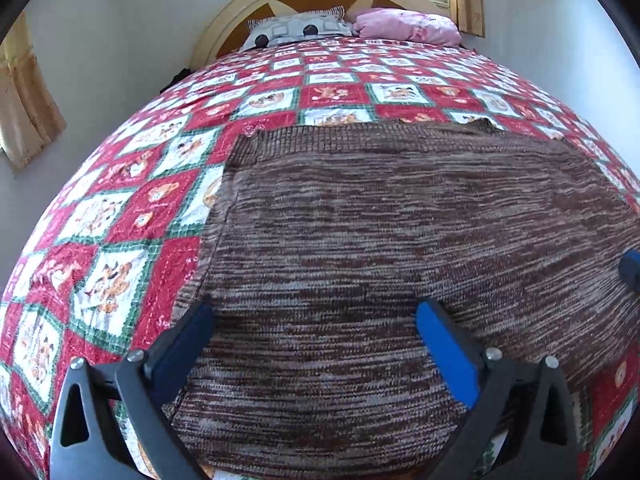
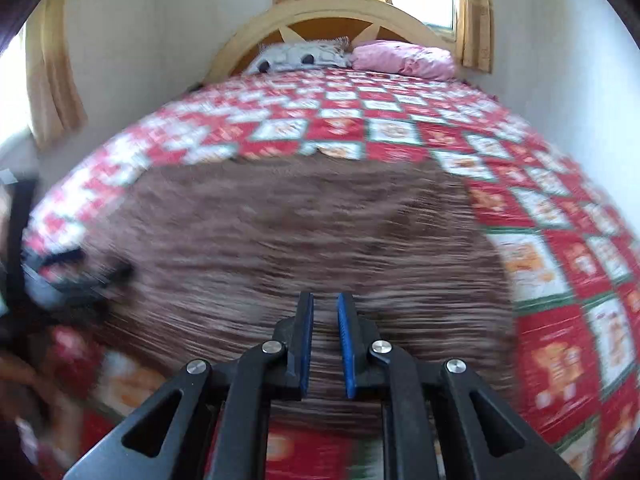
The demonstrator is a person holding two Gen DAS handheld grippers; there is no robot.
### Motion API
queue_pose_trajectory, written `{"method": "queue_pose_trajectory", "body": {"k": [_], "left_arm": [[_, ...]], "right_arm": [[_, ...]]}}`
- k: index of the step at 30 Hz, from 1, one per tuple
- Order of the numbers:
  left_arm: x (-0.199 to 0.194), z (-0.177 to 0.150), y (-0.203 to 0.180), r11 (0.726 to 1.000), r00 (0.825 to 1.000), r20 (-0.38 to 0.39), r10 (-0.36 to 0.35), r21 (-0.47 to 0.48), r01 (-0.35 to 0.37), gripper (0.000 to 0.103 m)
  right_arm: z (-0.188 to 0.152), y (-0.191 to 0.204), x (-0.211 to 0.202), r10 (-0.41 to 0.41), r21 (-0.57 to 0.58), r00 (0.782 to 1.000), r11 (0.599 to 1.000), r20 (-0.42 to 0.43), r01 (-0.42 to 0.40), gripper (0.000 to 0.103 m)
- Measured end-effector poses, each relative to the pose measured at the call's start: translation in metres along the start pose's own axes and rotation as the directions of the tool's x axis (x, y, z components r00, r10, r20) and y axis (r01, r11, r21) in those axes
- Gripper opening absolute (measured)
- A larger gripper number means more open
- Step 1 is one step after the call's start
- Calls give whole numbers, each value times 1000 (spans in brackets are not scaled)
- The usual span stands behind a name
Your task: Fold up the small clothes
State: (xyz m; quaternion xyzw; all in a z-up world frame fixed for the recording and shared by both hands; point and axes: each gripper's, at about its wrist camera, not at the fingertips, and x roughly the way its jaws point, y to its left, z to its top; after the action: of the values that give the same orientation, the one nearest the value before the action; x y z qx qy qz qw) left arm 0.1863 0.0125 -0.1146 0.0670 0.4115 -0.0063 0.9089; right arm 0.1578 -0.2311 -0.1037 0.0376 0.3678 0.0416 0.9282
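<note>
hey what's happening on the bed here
A person with tongs in each hand is folding a brown knitted garment spread flat on a red patchwork bedspread. The left tongs stand wide open over its near edge, gripping nothing. The right tongs are nearly shut above the knit; whether they pinch any fabric is unclear.

Window daylight; right view motion-blurred
</note>
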Motion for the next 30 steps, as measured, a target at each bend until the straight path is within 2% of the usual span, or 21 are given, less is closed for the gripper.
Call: {"method": "queue_pose_trajectory", "body": {"k": [4,8,10,12,16,19,23,25,26,27,28,29,30], "left_arm": [[-1,-2,1,1000,1000,-2,-7,-8,7,103],[-1,-2,1,1000,1000,-3,-6,-7,6,103],[-1,-2,1,1000,1000,-4,-9,-9,9,103],[0,-2,2,1000,1000,-6,-16,-14,15,103],[-4,-3,5,999,1000,2,-17,-38,17,103],[-15,-9,21,991,1000,14,23,-131,-21,103],[-41,-35,61,946,1000,24,8,-325,0,103],[-50,-50,79,909,1000,16,-3,-416,10,101],[-53,-56,85,891,1000,22,-19,-452,27,96],[-55,-62,90,868,999,31,-45,-493,54,81],[-54,-67,93,843,996,37,-78,-531,86,74],[-52,-69,93,827,994,42,-97,-553,104,71],[-52,-69,89,823,995,53,-89,-559,103,71]], "right_arm": [[18,41,10,30,-80,1000,996,-6,-30,13],[40,57,38,65,-23,998,998,-22,-66,13],[40,63,63,33,-33,997,999,-66,-36,13],[29,63,84,23,-48,994,998,-110,-29,11],[27,47,81,111,38,990,993,-83,-108,11],[27,45,82,123,50,989,992,-82,-119,11],[28,53,82,87,14,993,996,-83,-86,11],[30,50,81,99,25,992,995,-83,-97,11],[30,48,81,106,31,991,994,-82,-104,11],[30,47,81,110,35,991,994,-82,-108,11],[29,48,81,110,35,991,994,-81,-107,11],[29,47,81,108,33,991,994,-81,-105,11],[30,47,81,106,30,991,994,-81,-104,11]]}}
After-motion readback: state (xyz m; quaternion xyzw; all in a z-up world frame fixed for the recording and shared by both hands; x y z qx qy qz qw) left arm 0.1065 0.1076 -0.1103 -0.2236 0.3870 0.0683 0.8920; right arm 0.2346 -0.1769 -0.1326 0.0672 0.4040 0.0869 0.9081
